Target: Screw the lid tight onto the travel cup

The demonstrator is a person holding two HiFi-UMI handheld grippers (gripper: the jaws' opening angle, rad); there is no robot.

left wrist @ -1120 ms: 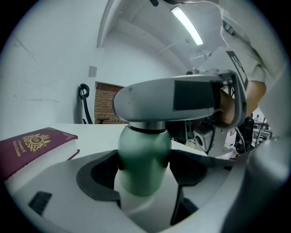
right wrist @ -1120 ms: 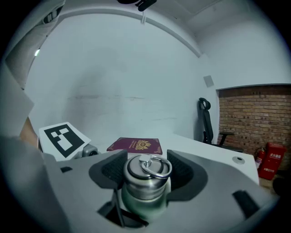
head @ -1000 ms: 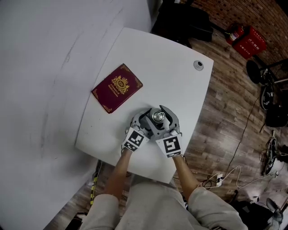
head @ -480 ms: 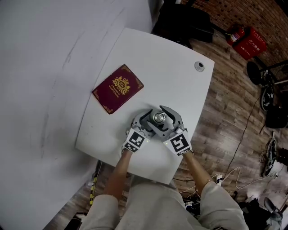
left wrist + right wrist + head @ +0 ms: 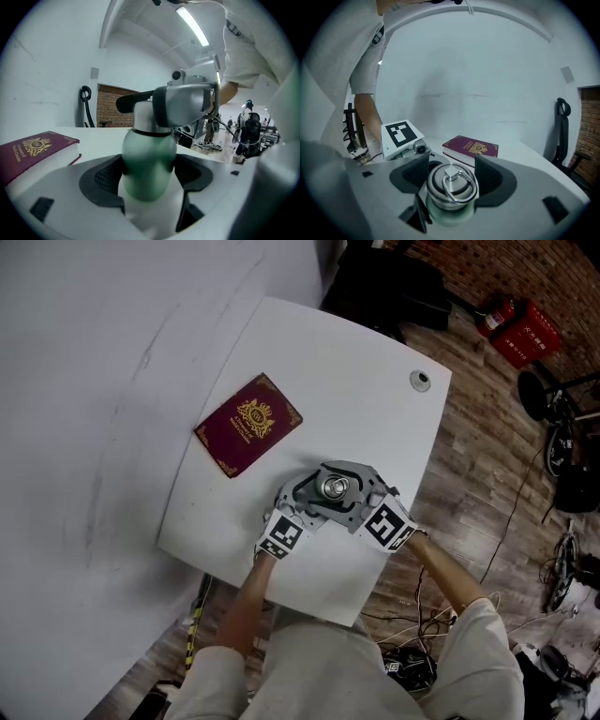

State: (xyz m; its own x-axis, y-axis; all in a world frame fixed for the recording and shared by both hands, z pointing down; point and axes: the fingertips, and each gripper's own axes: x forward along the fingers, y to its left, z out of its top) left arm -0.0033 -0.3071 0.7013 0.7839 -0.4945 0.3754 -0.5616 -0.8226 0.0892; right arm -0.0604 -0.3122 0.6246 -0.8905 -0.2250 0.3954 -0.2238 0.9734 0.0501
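**Travel cup upright near the table edge, lid centred in a loosened right claw**

Travel cup (image 5: pixel 145 164) stands upright on the near part of the white table (image 5: pixel 356 371), its long axis vertical, with the steel lid (image 5: pixel 451 186) on top. Both claws reach it from the near side. The left gripper (image 5: pixel 146 174) comes in from the near left and sits low, its dark pads pinching the green body on both flanks. The right gripper (image 5: pixel 452 177) comes in from the near right and sits higher, at lid level. Its jaws have just been opening and now stand spread, with the lid between the pads but not visibly squeezed.

The coming twist likely depends on this: the lid lies dead centre in the right claw's gap, so the claw only needs to close before it turns about the upright axis. The left claw is the brace.

Farther out and to the left lies a maroon book (image 5: pixel 247 424) with a gold crest, well apart from the cup. A small round grommet (image 5: pixel 420 381) sits near the far right corner.

The head view shows only the lid's top between the two claws. The left gripper view alone shows the green body, the black band under the steel collar, and the grip on it. The right gripper view alone shows the wire ring on the lid. No view shows whether the thread is fully home.
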